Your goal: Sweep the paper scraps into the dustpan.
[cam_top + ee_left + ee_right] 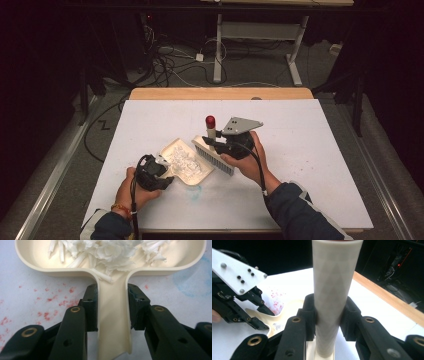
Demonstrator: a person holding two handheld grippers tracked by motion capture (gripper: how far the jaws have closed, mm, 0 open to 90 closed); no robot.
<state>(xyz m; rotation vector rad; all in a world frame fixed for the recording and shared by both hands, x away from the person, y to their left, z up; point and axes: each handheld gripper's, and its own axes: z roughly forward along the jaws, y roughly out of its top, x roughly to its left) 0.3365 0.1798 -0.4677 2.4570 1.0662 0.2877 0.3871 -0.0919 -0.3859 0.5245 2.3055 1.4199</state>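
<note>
Dustpan [184,161] full of white paper shreds [110,251] lies flat on the table [310,150], its handle clamped in my left gripper [159,175], while my right gripper [227,145], hand raised, clenches the upright brush [215,152] handle.

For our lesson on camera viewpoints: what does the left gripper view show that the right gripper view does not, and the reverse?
Left gripper view alone: white shredded paper scraps heaped in the cream plastic dustpan, and the left claw shut on its handle. Right gripper view alone: the right claw shut on the pale cylindrical brush handle, and the table's wooden edge. Both share the dustpan, the white tabletop and red specks on it.
</note>
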